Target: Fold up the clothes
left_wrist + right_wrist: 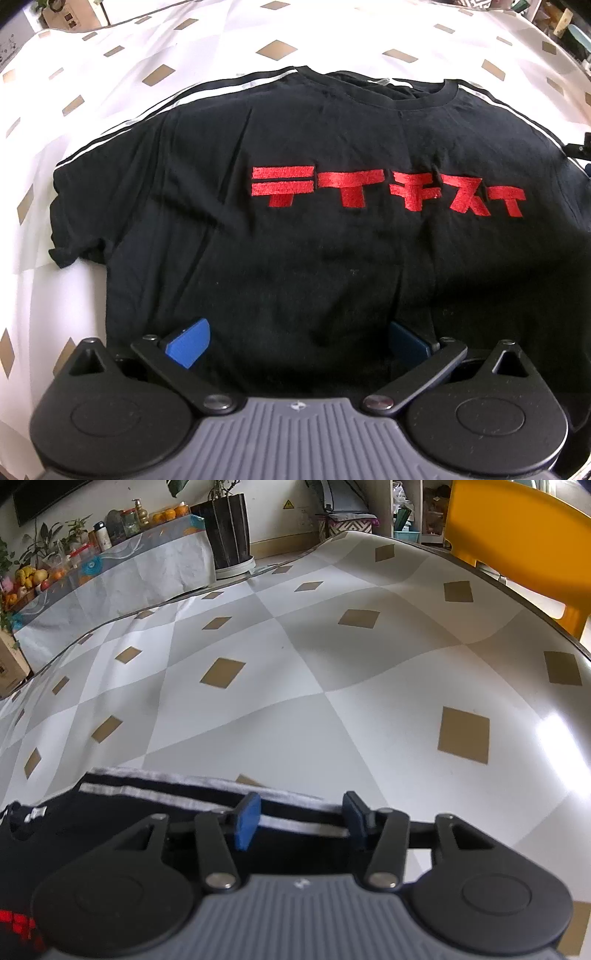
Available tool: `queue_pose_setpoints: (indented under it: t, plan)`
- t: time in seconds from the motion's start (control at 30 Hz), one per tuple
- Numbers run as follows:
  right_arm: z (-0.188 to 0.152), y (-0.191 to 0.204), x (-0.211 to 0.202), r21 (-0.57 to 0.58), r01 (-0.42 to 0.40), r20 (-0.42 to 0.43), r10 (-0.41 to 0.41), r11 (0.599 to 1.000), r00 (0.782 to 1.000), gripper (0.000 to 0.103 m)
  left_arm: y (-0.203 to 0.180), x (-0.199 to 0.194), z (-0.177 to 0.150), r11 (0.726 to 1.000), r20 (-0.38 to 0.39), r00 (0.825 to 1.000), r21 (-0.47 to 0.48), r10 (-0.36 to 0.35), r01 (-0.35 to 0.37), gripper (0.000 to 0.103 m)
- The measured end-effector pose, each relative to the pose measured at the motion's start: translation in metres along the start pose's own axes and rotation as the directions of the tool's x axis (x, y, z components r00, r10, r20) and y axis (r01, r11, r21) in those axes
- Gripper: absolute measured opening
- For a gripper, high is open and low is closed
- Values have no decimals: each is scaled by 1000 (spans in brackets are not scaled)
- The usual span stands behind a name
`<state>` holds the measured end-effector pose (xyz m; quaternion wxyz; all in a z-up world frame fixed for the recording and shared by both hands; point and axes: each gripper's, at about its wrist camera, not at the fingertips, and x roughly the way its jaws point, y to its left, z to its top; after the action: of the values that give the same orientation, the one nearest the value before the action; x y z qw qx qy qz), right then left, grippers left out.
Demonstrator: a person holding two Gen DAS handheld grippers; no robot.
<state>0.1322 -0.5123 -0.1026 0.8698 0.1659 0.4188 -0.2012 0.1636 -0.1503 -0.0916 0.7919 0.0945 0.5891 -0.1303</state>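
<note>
The surface (pixel 332 672), covered in a white and grey cloth with tan diamonds, carries a black T-shirt (pixel 314 258) spread flat, red lettering (pixel 384 190) facing up; the left tool (pixel 299 343) hangs released over its lower part; the right tool (pixel 301 821) is spread wide at the white-striped sleeve edge (pixel 184 794).

Yellow chair (pixel 517 535), planter (pixel 229 528), possibly shelving behind.

Both claws gape: the left claw (pixel 298 343) spread wide, the right claw (pixel 301 818) parted less.
</note>
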Motion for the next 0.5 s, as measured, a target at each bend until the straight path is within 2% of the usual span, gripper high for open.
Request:
queue_pose_setpoints:
  t: [0.17, 0.23, 0.3, 0.5]
  plan:
    - [12, -17, 4, 100, -5, 3, 5, 995, 1000, 51, 3, -1, -1, 1000, -6, 1000, -8, -9, 9, 103]
    - [19, -26, -6, 129, -36, 28, 33, 991, 999, 51, 2, -1, 0, 1000, -9, 1000, -8, -8, 8, 103]
    - [25, -27, -18, 103, -34, 23, 32, 994, 999, 51, 0, -2, 0, 1000, -11, 1000, -5, -5, 5, 103]
    - [10, -23, -26, 107, -73, -38, 78, 992, 996, 52, -1, -6, -2, 1000, -13, 1000, 6, -1, 1, 103]
